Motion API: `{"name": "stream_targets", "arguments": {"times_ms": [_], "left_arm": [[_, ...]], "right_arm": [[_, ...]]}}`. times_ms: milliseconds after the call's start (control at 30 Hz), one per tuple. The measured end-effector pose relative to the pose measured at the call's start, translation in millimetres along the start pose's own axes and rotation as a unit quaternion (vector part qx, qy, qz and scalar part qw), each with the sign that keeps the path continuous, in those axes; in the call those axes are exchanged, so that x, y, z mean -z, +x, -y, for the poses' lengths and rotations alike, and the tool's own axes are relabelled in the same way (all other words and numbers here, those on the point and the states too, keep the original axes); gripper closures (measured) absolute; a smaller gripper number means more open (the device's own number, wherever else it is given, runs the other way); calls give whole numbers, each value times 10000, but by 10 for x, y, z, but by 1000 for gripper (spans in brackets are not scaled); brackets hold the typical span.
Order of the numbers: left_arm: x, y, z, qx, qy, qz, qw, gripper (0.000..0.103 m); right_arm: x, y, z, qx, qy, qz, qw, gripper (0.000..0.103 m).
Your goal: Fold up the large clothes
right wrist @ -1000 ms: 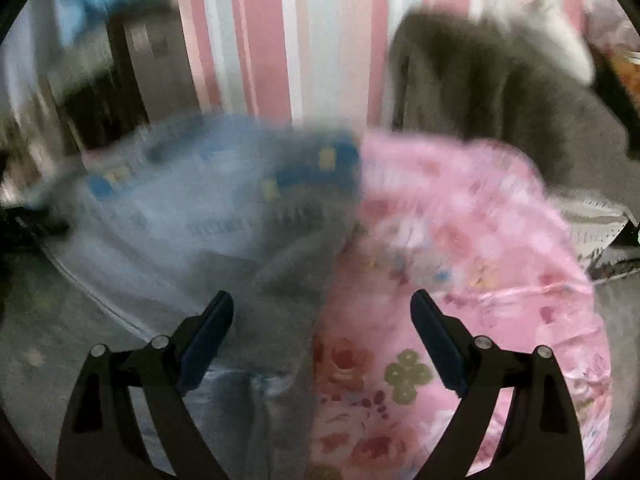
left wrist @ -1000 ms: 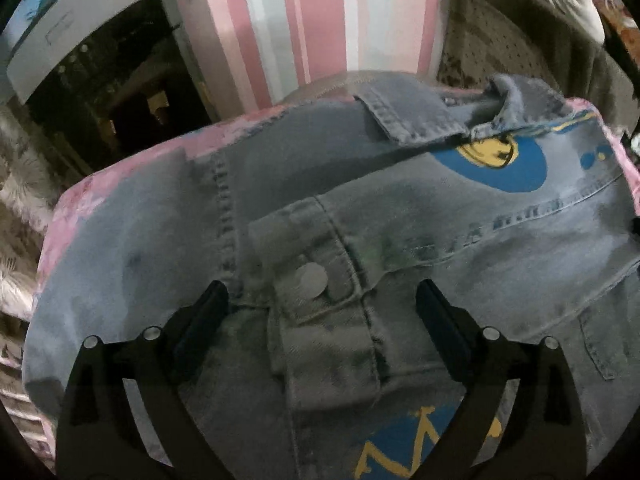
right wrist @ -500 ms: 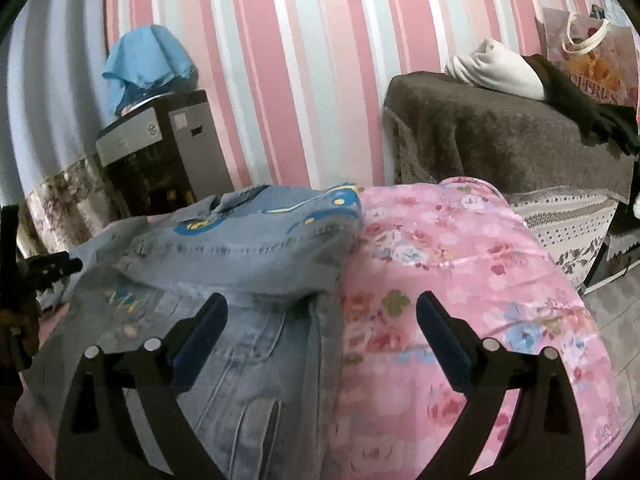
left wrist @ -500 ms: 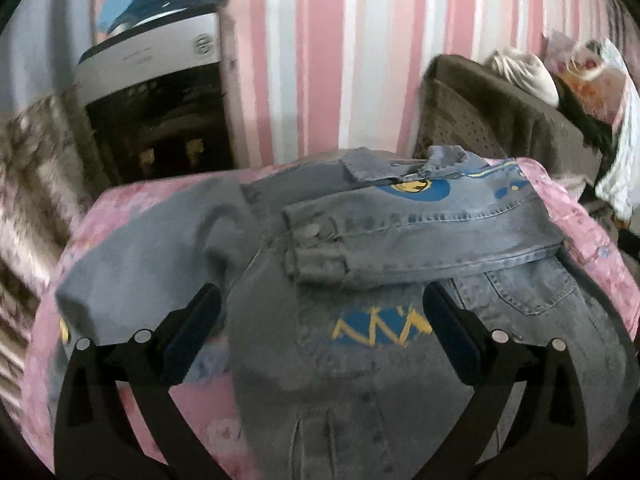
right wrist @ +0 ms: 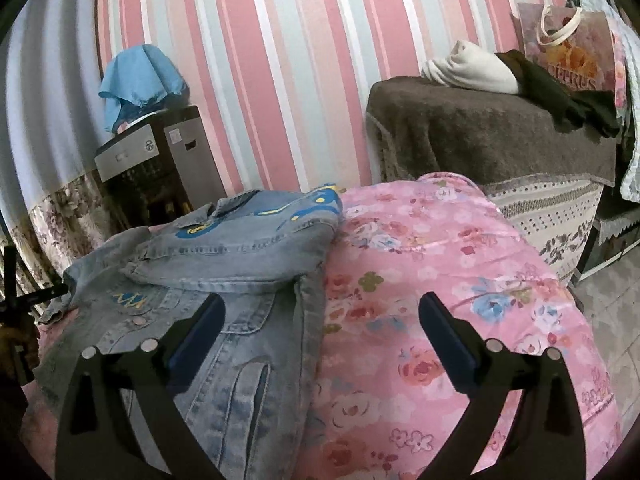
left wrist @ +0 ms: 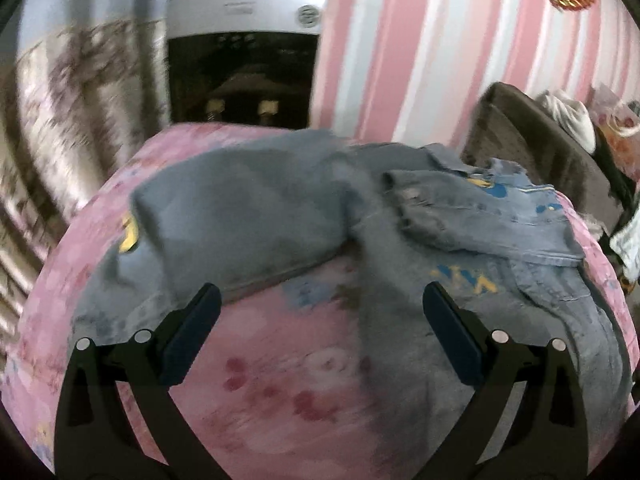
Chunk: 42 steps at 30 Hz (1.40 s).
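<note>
Denim jacket [right wrist: 224, 248] lies part-folded on the pink floral bedspread [right wrist: 440, 280], one sleeve across its front. Left gripper [left wrist: 320, 332] and right gripper [right wrist: 320, 332] both gape wide, nothing between them. Floral tote bag [right wrist: 572, 52] contents hidden.

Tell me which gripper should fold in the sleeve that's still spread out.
Probably left. The left gripper is open facing the spread sleeve, whereas the right gripper sits open at the jacket's already folded side.

left wrist view: looks down from close over the pink bedspread [left wrist: 280, 380]
right wrist view: close, shallower, facing the striped wall [right wrist: 280, 60]
shared: denim jacket [left wrist: 460, 220], water dispenser [right wrist: 160, 160]
</note>
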<state>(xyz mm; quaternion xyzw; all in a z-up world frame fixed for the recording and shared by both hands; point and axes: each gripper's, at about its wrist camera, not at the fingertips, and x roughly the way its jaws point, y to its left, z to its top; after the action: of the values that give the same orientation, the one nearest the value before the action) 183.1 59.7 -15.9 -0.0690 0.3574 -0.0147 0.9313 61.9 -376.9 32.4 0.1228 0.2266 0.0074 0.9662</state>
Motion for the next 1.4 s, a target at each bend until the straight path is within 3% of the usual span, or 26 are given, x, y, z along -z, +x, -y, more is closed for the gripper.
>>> {"name": "stream_targets", "arguments": {"times_ms": [233, 433, 567, 867, 967, 1100, 1233, 1300, 1400], "left_arm": [[212, -87, -510, -379, -400, -101, 9984, 3], [257, -64, -704, -469, -493, -158, 9976, 3], [212, 149, -854, -668, -535, -466, 9952, 3], [-25, 157, -1131, -763, -978, -186, 9921, 3], [30, 200, -1002, -625, -625, -471, 9950, 3], [216, 254, -816, -814, 1, -687, 9943, 4], [201, 235, -934, -919, -169, -689, 9932, 22], [155, 199, -1013, -884, -257, -693, 9933, 50], [76, 127, -1097, -562, -416, -699, 9951, 74]], "right_arm": [[15, -68, -69, -61, -107, 68, 9999, 5], [21, -12, -121, -166, -143, -35, 9998, 5], [3, -5, -158, -163, -199, -51, 9997, 5], [10, 38, -97, -38, -107, -107, 9999, 5], [5, 70, -102, -89, -93, -140, 9998, 5], [11, 131, -130, -122, -124, -201, 9996, 5], [-32, 181, -162, -156, -197, -193, 9995, 5], [-56, 173, -184, -174, -268, -154, 9994, 5], [-65, 159, -223, -105, -464, -96, 9988, 3]]}}
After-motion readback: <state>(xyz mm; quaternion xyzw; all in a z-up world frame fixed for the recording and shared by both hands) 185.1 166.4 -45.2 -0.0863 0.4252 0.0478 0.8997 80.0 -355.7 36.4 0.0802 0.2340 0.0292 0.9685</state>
